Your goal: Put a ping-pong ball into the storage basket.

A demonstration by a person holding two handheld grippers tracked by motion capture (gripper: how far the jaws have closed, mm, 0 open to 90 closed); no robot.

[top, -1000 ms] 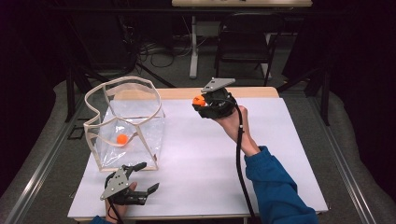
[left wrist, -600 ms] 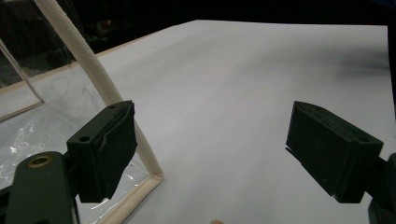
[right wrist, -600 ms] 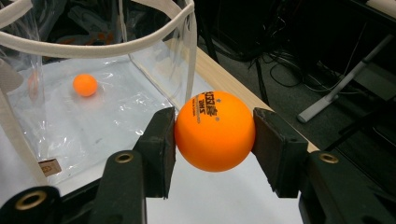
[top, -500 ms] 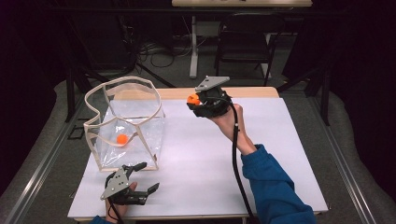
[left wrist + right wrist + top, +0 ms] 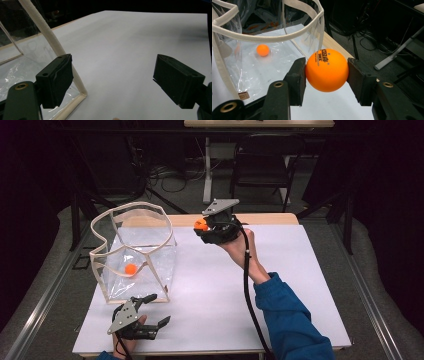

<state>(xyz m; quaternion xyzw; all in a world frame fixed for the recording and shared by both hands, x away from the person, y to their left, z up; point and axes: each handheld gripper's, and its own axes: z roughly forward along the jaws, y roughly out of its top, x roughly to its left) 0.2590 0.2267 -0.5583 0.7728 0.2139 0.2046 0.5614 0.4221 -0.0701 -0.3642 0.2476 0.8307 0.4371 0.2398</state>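
While gripped: one ball [image 5: 327, 70]; another [image 5: 262, 50] bagged

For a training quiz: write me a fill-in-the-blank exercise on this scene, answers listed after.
1. The right gripper is shut on an orange ____.
2. A second orange ball lies inside the clear ____.
3. The left gripper rests near the bag's corner with its jaws ____.
4. The bag stands on a ____ table.

Missing words: ball; bag; open; white
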